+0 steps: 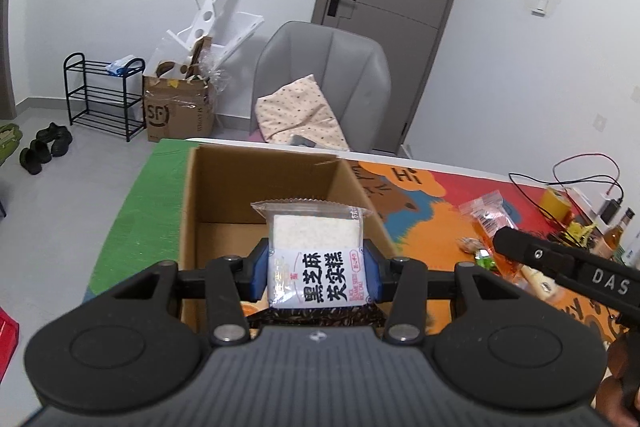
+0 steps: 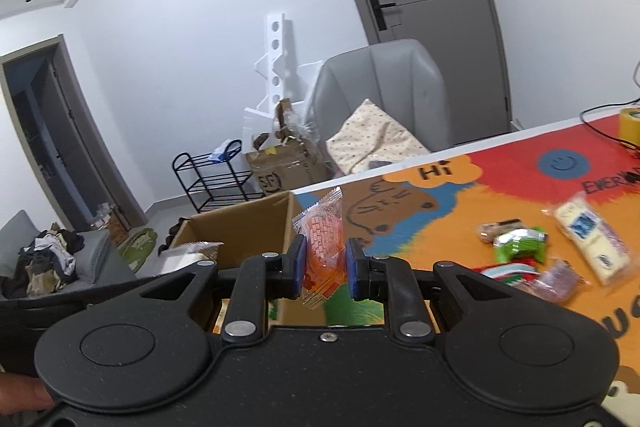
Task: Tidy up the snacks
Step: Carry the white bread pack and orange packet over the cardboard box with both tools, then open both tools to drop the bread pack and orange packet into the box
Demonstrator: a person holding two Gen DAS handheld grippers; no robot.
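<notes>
Jaws clamped on both sides: our left gripper [image 1: 316, 269] holds a rice cake packet [image 1: 316, 255] at frame centre above the open cardboard box [image 1: 192, 195], while our right gripper [image 2: 325, 267] pinches an orange snack packet [image 2: 323, 247] beside it. We judge a low, centred release will land them best; more snacks [image 2: 520, 241] wait lower right.
</notes>
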